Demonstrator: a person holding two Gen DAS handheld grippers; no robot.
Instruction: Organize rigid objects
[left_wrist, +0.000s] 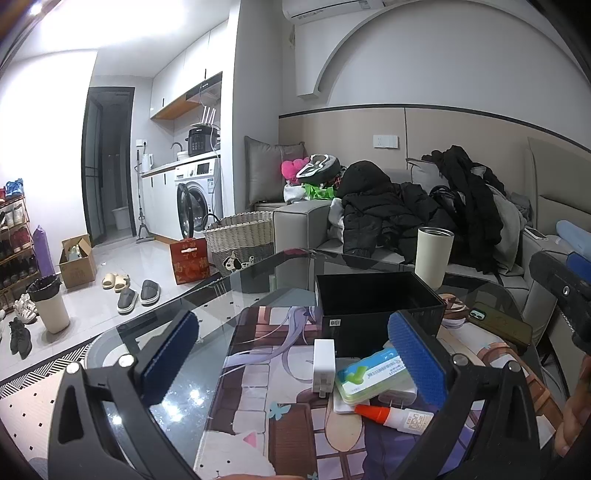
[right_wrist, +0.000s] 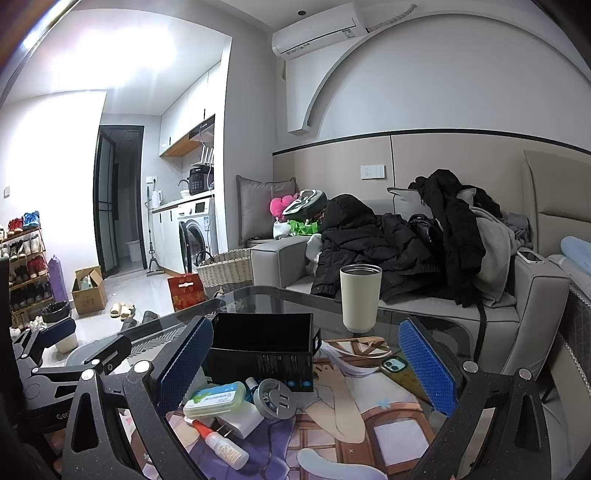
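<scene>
Left wrist view has the left gripper (left_wrist: 293, 354) spread wide with nothing between its blue-padded fingers (left_wrist: 417, 356), held over a printed mat (left_wrist: 266, 417) on the glass table (left_wrist: 177, 325). At lower centre, close to the right-hand finger, lies a small heap: a green-and-white case (left_wrist: 373, 374) atop white chargers (left_wrist: 324, 365), with a glue bottle (left_wrist: 395, 413) just below it. An open black box (left_wrist: 376, 299) sits behind the heap at mid frame, a cream cup (left_wrist: 433, 254) beyond it, and a phone (left_wrist: 500, 325) to the right. Right wrist view shows the right gripper (right_wrist: 314, 362) likewise wide apart and empty; the same heap, plus a grey round plug (right_wrist: 275, 398), lies lower left near its left-hand finger (right_wrist: 184, 365), in front of the box.
</scene>
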